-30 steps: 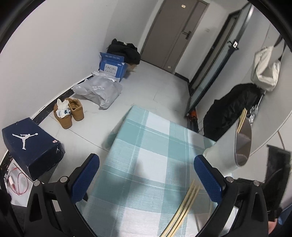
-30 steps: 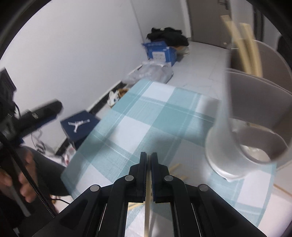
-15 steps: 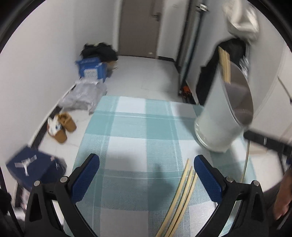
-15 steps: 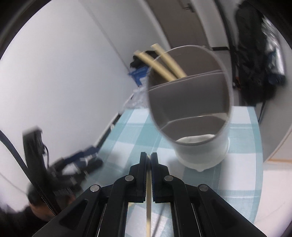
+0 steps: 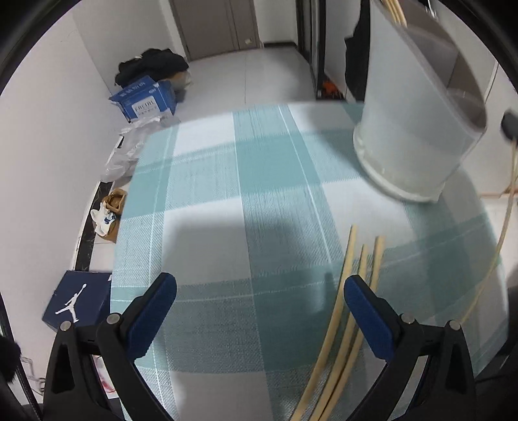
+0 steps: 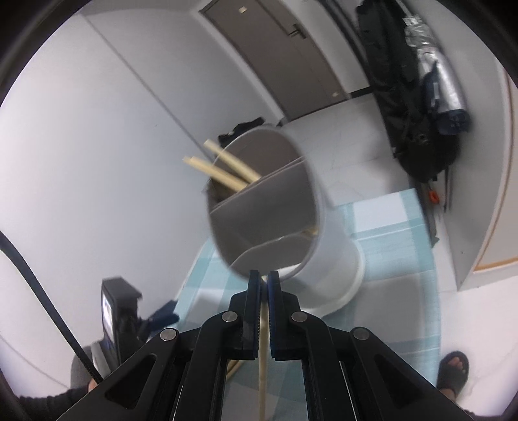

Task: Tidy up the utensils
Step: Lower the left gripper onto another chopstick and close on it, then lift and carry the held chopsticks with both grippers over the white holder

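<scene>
A white divided utensil holder [image 5: 417,107] stands at the far right of the teal checked tablecloth [image 5: 259,200]; in the right wrist view the holder [image 6: 327,252] has two chopsticks [image 6: 226,168] leaning in its rear compartment. Three loose chopsticks [image 5: 349,301] lie on the cloth by my left gripper's right finger. My left gripper [image 5: 259,311] is open and empty, low over the cloth. My right gripper [image 6: 264,285] is shut on one chopstick [image 6: 263,362], just in front of the holder's rim. That chopstick [image 5: 501,233] shows at the left wrist view's right edge.
On the floor left of the table lie a dark blue shoe box [image 5: 77,304], slippers [image 5: 111,210], a grey plastic bag [image 5: 129,149] and a blue carton [image 5: 145,100]. A black bag [image 6: 417,97] hangs at the right wall. A closed door [image 5: 220,26] is behind.
My right gripper has risen with its chopstick from the cloth up to the holder's rim. My left gripper has swung right and lower, toward the three loose chopsticks.
</scene>
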The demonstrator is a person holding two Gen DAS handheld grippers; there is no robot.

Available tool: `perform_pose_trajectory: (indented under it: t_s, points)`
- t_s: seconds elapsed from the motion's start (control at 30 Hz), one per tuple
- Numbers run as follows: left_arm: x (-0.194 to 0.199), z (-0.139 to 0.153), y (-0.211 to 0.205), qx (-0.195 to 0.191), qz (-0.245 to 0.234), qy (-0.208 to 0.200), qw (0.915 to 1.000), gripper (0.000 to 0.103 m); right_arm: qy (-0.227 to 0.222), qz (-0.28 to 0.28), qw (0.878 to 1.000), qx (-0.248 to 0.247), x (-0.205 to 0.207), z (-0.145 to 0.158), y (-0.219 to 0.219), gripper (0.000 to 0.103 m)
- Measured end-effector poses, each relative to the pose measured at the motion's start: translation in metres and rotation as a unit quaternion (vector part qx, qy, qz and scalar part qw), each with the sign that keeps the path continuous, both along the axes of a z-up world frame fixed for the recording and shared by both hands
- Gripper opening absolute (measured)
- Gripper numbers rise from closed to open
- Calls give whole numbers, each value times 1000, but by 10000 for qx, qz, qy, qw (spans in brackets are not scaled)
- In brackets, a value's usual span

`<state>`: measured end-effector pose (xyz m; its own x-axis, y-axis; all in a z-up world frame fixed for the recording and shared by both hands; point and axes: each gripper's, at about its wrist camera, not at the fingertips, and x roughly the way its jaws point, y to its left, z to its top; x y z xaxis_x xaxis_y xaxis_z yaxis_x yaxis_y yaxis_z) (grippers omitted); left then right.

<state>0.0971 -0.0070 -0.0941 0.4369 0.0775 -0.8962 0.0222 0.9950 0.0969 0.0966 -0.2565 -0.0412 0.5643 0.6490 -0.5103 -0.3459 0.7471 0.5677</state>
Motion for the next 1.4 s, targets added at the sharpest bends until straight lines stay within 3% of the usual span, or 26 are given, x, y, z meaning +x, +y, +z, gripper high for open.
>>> perform_pose_trajectory:
  t_s: [0.43, 0.63, 0.73, 0.8, 0.93, 1.0, 1.07, 1.23, 1.4]
  points:
    - [10, -9, -19, 289, -449, 564, 9970, 102, -12, -105, 9998, 143, -3, 3, -15, 4]
    - [16, -8, -18, 123, -513, 555, 9971, 99, 23, -210, 9998, 56, -2, 0, -18, 4]
    - [19, -3, -23, -112, -542, 565, 9969, 80, -14, -224, 9997, 22, -2, 1, -19, 4]
    - [21, 0, -35, -2, -729, 503, 9961, 65, -34, -210, 9998, 8, -3, 2, -19, 4]
    - [22, 4, -57, 139, -1013, 509, 9935, 45, -8, -180, 9998, -13, -3, 1, -18, 4]
    - [25, 6, -59, -92, -1031, 676, 9923, 21, 7, -182, 9998, -16, -1, 0, -19, 4]
    - [27, 7, -61, -249, -1077, 824, 9905, 4, 20, -190, 9998, -29, 0, 0, -19, 4]
    - [29, 8, -53, -492, -867, 829, 9916, 1, 80, -280, 9996, -7, 3, -1, -25, 4]
    - [31, 18, -28, -988, -219, 576, 9932, 1, 77, -275, 9996, -41, 2, 0, -24, 4]
